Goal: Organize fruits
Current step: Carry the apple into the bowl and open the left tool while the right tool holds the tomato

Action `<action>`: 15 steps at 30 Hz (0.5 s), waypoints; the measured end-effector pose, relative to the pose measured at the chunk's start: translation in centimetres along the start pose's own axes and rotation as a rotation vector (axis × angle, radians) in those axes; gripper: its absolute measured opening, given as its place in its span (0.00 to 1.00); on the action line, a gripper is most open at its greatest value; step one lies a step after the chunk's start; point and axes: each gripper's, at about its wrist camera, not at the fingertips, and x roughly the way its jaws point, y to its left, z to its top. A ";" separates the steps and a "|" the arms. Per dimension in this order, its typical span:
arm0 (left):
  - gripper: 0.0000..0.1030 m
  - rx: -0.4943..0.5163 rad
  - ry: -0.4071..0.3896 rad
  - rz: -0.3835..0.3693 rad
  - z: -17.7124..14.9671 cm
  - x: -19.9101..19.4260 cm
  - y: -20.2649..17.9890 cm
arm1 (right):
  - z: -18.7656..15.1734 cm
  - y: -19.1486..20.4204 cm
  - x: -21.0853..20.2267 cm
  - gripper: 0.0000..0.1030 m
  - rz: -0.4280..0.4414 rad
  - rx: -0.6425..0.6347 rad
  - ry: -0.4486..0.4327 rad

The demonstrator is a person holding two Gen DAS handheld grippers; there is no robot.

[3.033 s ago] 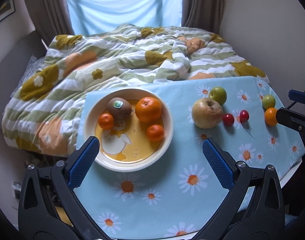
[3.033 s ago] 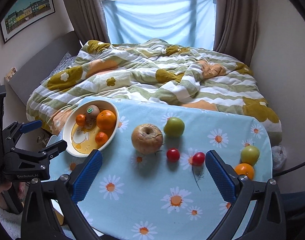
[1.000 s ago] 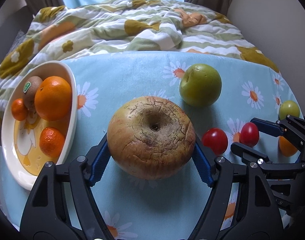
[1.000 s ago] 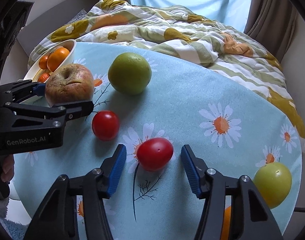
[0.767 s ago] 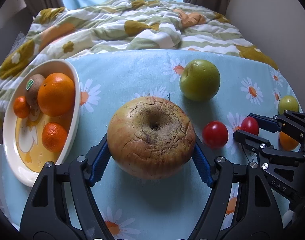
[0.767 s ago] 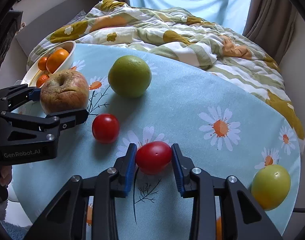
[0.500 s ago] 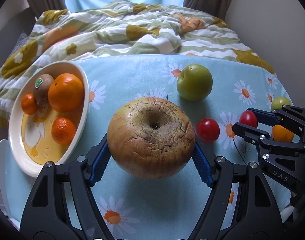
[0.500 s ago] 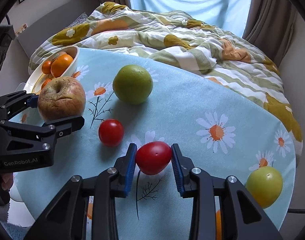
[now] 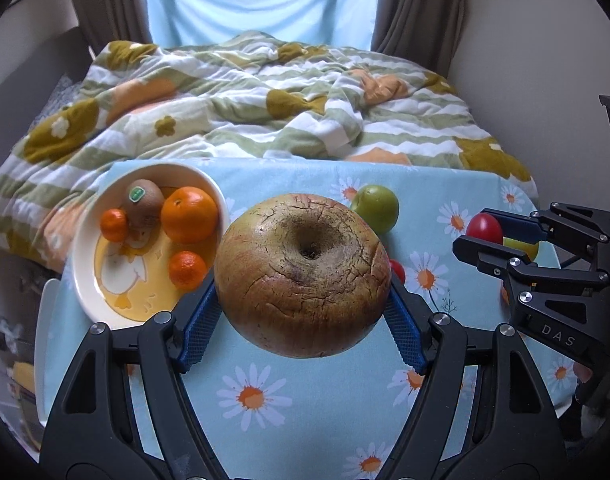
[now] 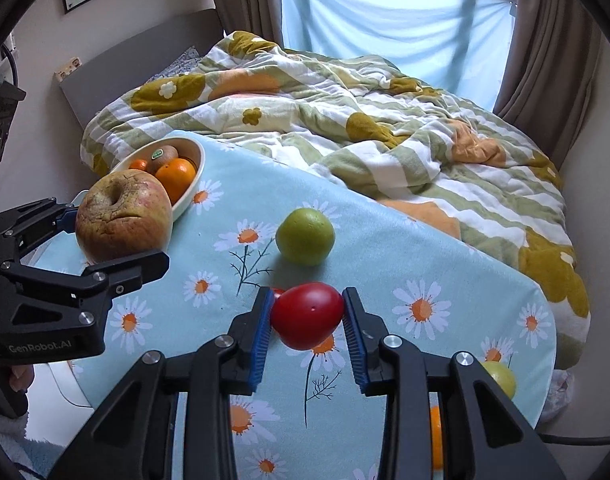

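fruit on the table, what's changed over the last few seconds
The left gripper closed on the big wrinkled apple and lifted it off the tablecloth. The right gripper closed its jaws on one red tomato and raised it too. The bowl with its oranges and kiwi, the green apple and the other tomato stayed put.

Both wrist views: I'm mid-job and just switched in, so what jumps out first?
The big wrinkled apple fills the middle of the left wrist view, clamped in the left gripper above the daisy tablecloth. The right gripper is shut on a red tomato, also off the cloth. The bowl of oranges and a kiwi sits at the table's left; a green fruit lies loose mid-table.
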 end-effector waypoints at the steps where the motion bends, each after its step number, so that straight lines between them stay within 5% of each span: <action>1: 0.79 -0.002 -0.006 -0.003 0.1 -0.5 0.4 | 0.3 0.3 -0.3 0.31 0.000 -0.002 -0.004; 15: 0.79 0.008 0.005 -0.039 -0.1 -3.2 8.4 | 3.1 7.3 -0.7 0.31 -0.003 0.036 -0.014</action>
